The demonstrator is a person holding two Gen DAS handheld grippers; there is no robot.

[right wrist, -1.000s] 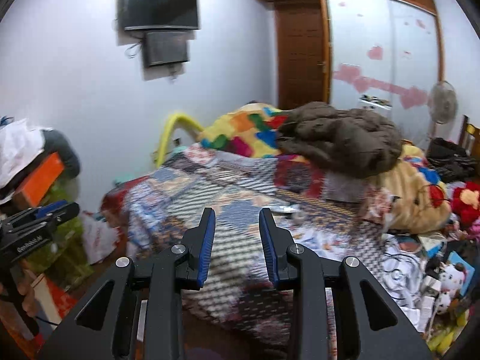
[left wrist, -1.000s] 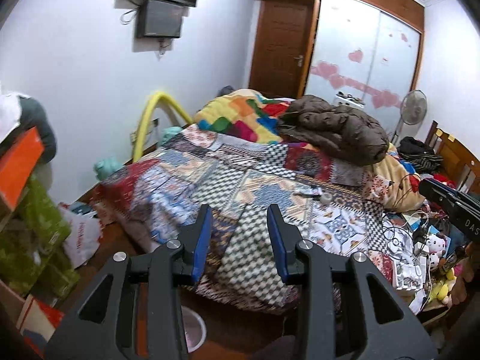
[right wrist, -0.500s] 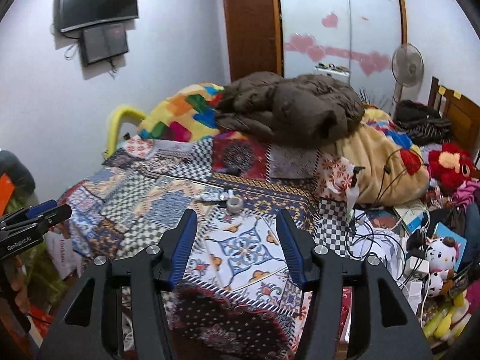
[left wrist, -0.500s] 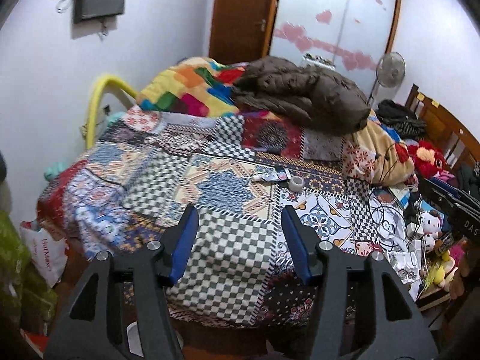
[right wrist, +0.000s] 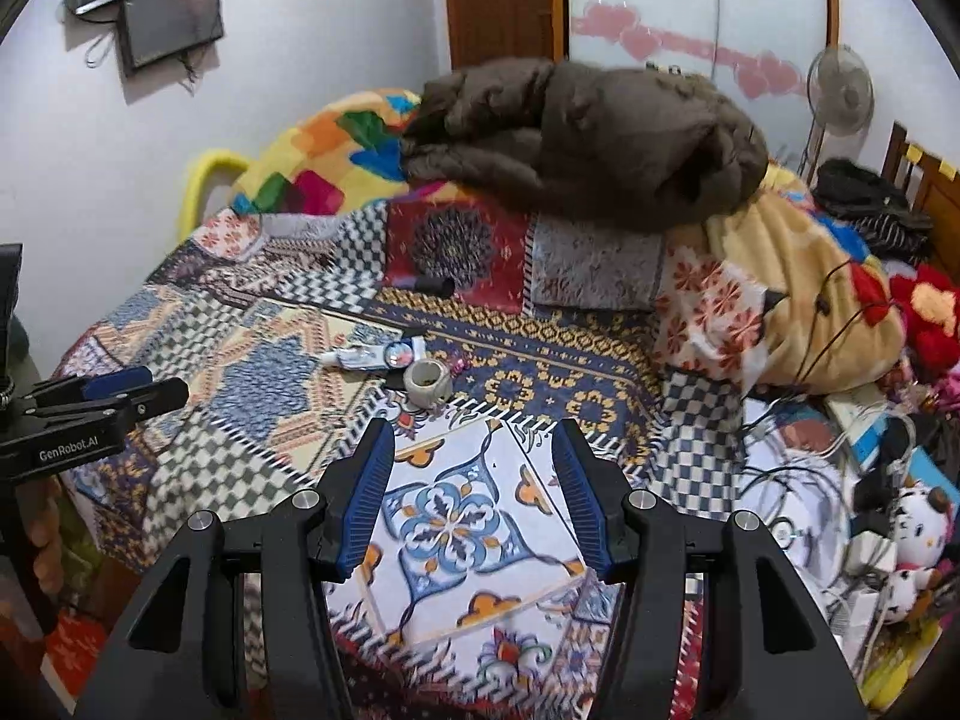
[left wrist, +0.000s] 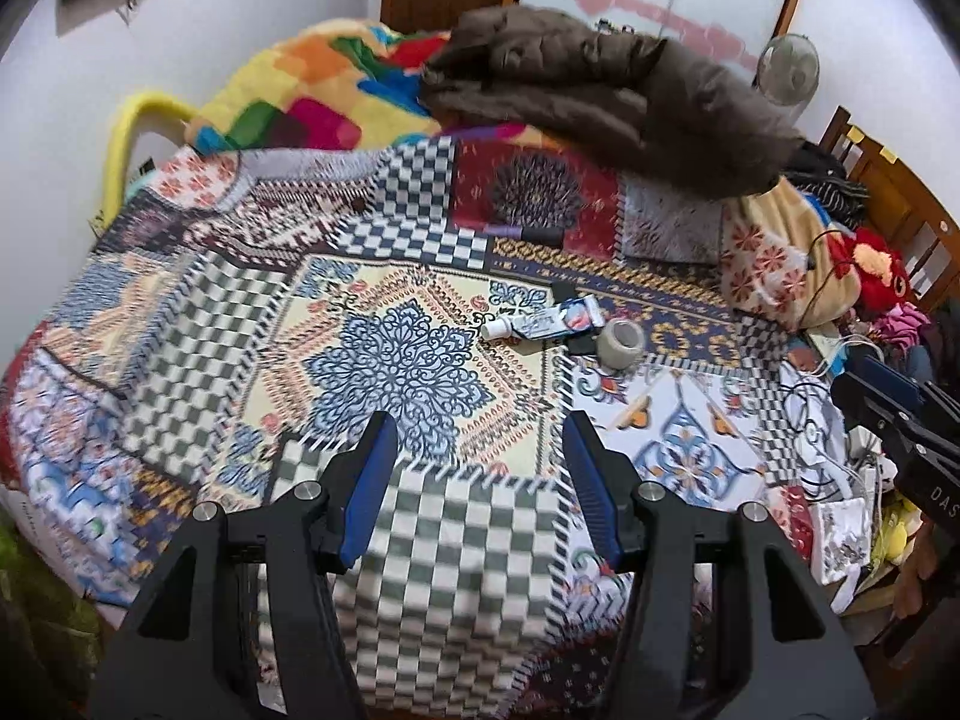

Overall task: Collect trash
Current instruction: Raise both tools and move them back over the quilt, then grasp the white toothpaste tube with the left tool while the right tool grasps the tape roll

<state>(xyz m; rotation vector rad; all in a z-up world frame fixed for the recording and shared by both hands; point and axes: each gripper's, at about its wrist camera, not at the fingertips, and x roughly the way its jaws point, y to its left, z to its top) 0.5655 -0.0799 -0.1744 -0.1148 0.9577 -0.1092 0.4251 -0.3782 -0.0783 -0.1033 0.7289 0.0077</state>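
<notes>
On quilt (left wrist: pixel 420 372) ahead of both tongs, L (left wrist: pixel 480 498) & R (right wrist: pixel 474 498), half-open, empty: toothpaste tube (left wrist: pixel 546 321) touching tape roll (left wrist: pixel 621 343)

A matt printed cloth quilt (left wrist: pixel 384 360) covers the bed. At centre right lie a glossy plastic toothpaste tube (left wrist: pixel 549 319) and a dull tape roll (left wrist: pixel 621 343). A puffy brown jacket (left wrist: pixel 612 96) at the top looks soft; the door (right wrist: pixel 504 0) behind is polished wood.
</notes>
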